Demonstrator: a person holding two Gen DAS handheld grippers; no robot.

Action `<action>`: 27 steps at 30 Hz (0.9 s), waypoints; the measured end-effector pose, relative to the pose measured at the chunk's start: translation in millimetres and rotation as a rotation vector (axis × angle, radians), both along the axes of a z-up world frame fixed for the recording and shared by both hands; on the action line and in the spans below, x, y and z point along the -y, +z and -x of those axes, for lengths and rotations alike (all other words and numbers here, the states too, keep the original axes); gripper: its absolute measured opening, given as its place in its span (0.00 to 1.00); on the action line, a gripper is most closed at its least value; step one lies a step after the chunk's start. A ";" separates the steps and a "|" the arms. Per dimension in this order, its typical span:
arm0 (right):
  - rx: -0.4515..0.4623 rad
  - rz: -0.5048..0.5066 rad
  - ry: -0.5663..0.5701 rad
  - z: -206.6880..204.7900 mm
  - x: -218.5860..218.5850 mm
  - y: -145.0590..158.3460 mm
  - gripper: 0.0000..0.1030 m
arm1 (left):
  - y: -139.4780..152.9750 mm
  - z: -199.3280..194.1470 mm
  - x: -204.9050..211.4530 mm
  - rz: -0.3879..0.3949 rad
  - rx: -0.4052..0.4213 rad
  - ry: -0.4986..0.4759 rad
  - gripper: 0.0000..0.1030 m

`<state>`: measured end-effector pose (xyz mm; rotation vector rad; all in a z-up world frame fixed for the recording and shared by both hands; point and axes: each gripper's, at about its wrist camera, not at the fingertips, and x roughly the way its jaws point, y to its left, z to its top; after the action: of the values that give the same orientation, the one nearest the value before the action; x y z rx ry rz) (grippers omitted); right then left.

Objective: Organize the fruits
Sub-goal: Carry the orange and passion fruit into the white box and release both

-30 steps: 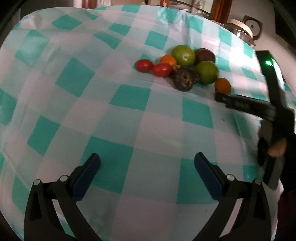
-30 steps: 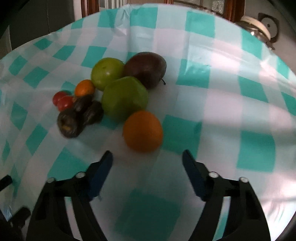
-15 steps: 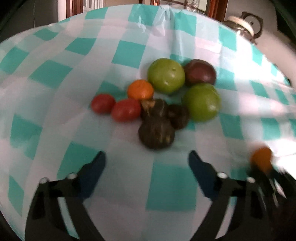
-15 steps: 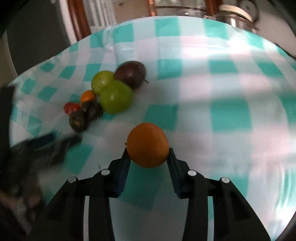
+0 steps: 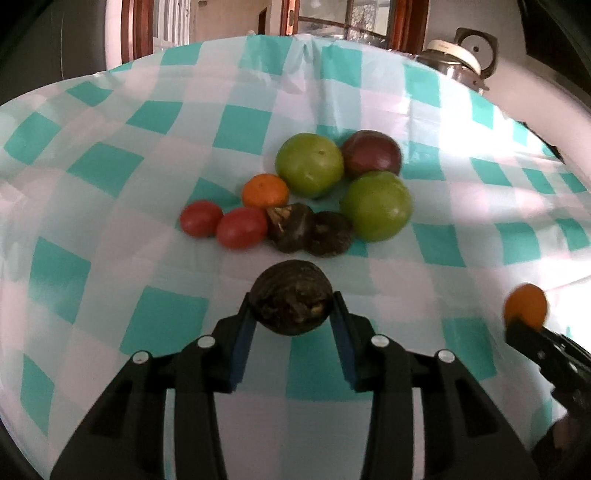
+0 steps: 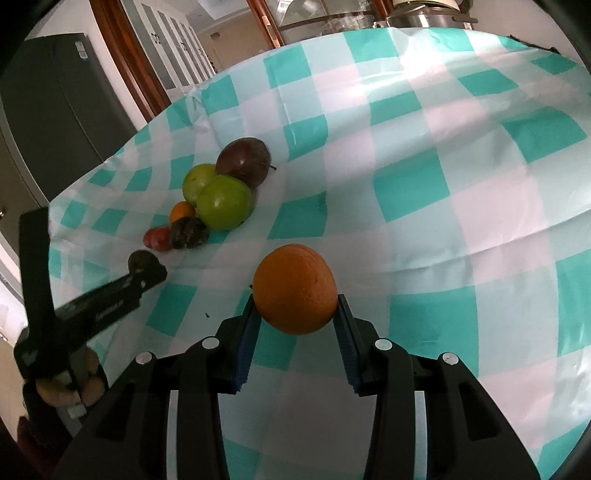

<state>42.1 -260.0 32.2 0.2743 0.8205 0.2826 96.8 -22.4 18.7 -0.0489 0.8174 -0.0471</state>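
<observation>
Two grippers, each holding one fruit above a counter covered by a teal-and-white checked cloth (image 5: 436,243). Left gripper (image 5: 291,314): jaws closed on a dark, wrinkled fruit (image 5: 291,307), lifted just in front of the pile. Right gripper (image 6: 295,314): jaws closed on an orange (image 6: 295,288), held over a bare stretch of cloth well apart from the pile.

Pile, left wrist view: two green fruits (image 5: 309,164) (image 5: 376,206) touching, a purple fruit (image 5: 371,154) behind them, a small orange fruit (image 5: 265,190), two red tomatoes (image 5: 201,218) (image 5: 242,227) side by side, and two dark fruits (image 5: 290,228) (image 5: 330,233) in front; all lie in contact or just beside one another.

The cloth shows creases and folds, with bright glare toward its right side. Beyond the far counter edge stand a metal pot with a pale lid (image 5: 452,61), possibly a cooker, and wooden-framed glass doors (image 5: 354,26). At the left of the right wrist view, a dark grey cabinet (image 6: 55,122) beside white panelled doors (image 6: 173,55).
</observation>
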 end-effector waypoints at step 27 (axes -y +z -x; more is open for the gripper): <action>0.116 0.116 0.188 181.3 -129.6 28.8 0.39 | 27.4 271.8 -109.5 0.042 0.056 0.032 0.40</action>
<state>-139.2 -130.5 61.0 0.0709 0.7462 0.4218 -175.0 87.1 46.2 -0.0997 0.7596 -0.0349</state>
